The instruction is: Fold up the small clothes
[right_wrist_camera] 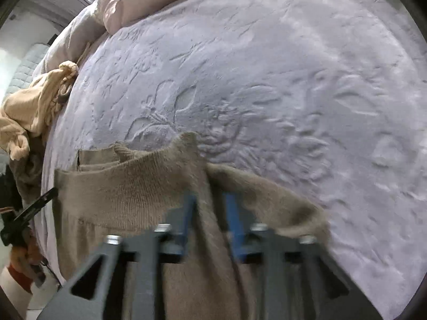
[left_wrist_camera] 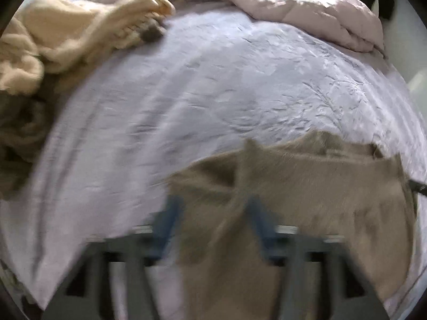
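Tan knit garment (right_wrist_camera: 149,192) lies on the lavender bedspread (right_wrist_camera: 267,80), its lower part hidden under our grippers. Left gripper (left_wrist_camera: 212,208), blurred, stands parted around a raised fold; right gripper (right_wrist_camera: 209,205) parted likewise, not pinching. Cream clothes (left_wrist_camera: 66,32) lie well beyond the garment.

One brown knit (right_wrist_camera: 128,194), two tools (left_wrist_camera: 210,213) (right_wrist_camera: 206,208)
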The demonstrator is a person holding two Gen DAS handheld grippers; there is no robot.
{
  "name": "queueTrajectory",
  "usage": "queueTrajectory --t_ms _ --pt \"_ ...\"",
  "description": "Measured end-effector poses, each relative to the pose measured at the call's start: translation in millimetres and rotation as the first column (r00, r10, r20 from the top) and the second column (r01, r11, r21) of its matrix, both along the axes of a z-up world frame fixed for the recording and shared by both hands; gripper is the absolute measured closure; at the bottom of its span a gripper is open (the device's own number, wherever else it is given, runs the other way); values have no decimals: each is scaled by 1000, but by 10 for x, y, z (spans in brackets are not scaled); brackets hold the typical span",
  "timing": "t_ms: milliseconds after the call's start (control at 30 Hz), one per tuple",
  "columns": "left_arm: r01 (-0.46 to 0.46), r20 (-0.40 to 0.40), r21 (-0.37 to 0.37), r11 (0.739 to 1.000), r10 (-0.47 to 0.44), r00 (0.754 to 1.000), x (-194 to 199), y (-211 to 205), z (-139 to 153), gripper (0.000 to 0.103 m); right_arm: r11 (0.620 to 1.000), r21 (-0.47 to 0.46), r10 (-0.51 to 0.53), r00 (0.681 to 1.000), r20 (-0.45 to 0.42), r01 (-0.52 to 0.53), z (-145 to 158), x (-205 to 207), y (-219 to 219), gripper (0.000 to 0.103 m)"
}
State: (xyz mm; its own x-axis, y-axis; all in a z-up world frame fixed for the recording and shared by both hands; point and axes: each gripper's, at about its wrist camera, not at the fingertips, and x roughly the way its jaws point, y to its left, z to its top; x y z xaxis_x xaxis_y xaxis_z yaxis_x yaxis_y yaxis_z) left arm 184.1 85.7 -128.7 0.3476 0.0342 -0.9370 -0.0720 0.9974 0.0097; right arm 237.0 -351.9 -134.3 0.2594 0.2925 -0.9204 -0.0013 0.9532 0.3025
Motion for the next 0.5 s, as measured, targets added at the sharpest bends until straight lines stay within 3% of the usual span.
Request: queueTrajectory --t_ms 67,100,200,267,433,467,500 --pt "2 -26 -28 1000 -3 1000 -240 124 105 30 999 45 14 1000 20 -15 155 -145 -66 46" --pt "-5 -55 -55 998 2 998 -349 178 116 30 993 113 16 1000 25 -18 224 -247 -110 46" --pt "-47 -137 -138 989 28 990 -732 332 34 30 940 340 -1 1000 -2 1 336 -656 -165 46" --pt "-62 -176 -161 985 33 984 -969 341 -59 30 904 428 0 999 -40 17 307 -972 -110 46" --pt "-55 -230 -292 955 -14 973 -1317 240 -307 31 847 511 -45 977 -209 148 -14 -1826 19 46" --pt "-40 -226 -310 950 -33 974 -1335 208 -334 36 836 510 -82 965 -251 203 -110 -2013 6 46" --pt "-24 -227 -329 944 -55 972 -1340 176 -374 51 831 503 -110 956 -272 239 -174 -2120 -7 46"
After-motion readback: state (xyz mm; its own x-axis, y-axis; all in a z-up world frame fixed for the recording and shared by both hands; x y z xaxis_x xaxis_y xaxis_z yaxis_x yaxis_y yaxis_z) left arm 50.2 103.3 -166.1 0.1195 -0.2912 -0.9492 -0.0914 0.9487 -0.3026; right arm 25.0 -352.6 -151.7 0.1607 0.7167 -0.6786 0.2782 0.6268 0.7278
